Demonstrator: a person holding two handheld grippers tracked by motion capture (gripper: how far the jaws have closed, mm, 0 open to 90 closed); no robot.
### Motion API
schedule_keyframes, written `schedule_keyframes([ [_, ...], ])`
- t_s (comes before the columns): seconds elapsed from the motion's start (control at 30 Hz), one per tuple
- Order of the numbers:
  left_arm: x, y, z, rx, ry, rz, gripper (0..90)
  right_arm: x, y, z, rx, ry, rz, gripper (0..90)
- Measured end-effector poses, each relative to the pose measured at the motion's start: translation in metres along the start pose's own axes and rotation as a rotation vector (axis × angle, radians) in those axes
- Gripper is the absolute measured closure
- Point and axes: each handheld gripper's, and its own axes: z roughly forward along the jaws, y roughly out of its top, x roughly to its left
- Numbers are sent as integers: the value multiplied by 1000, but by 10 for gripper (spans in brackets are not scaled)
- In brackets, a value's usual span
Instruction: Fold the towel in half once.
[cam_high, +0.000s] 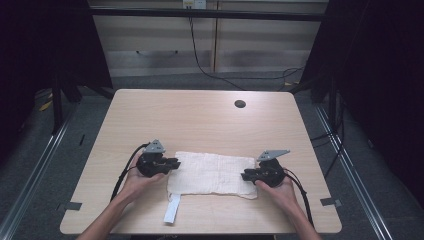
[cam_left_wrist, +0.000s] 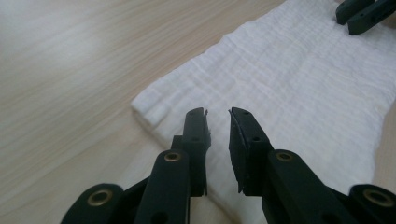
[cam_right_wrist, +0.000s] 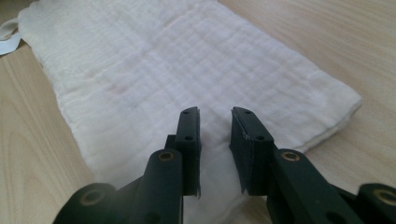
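Note:
A folded white cloth (cam_high: 212, 173) lies flat near the front of the wooden table (cam_high: 200, 120), with a white label strip (cam_high: 172, 208) hanging off its front left corner. My left gripper (cam_high: 173, 163) is at the cloth's left end, jaws open a little above the fabric (cam_left_wrist: 299, 79). My right gripper (cam_high: 245, 175) is at the cloth's right end, also open over the cloth (cam_right_wrist: 154, 74). Nothing is held between either pair of jaws. The right gripper's jaw tips (cam_left_wrist: 362, 14) appear far off in the left gripper view.
A round cable hole (cam_high: 240, 104) sits at the table's back right. Bare wood stretches behind the cloth. Dark curtains flank both sides, and cables trail on the floor behind the table.

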Motion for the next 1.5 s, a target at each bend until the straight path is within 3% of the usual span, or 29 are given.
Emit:
schedule_keyframes([
  [0.07, -5, -3, 6, 38, 8, 26, 767, 1, -1, 0, 0, 1, -6, 728],
  [0.2, -7, -4, 4, 42, 6, 29, 765, 2, -1, -1, 10, 6, -4, 731],
  [0.23, -7, -6, 2, 39, 1, 27, 765, 1, 2, -3, 10, -12, -18, 732],
  [0.4, -9, -12, -6, 53, 8, 34, 766, -15, 16, -6, -29, -34, 22, 740],
  [0.43, -7, -15, -9, 50, 6, 34, 766, -25, 25, -3, -37, -53, 32, 740],
  [0.53, -5, -16, -10, 36, 4, 17, 769, -32, 31, 2, -46, -50, 41, 722],
  [0.67, -4, -15, -9, 41, 12, 26, 769, -39, 42, 15, -59, -62, 47, 678],
  [0.97, -4, -17, -10, 30, 16, 19, 768, -46, 34, 16, -37, -68, 62, 638],
  [1.3, -4, -18, -11, 27, 12, 5, 758, -44, 32, 25, -16, -38, 45, 691],
  [1.43, -5, -19, -16, 56, 3, 7, 748, -44, 32, 26, -4, -15, 35, 846],
  [1.5, -7, -22, -20, 60, -26, 7, 740, -44, 32, 26, -8, -6, 35, 853],
])
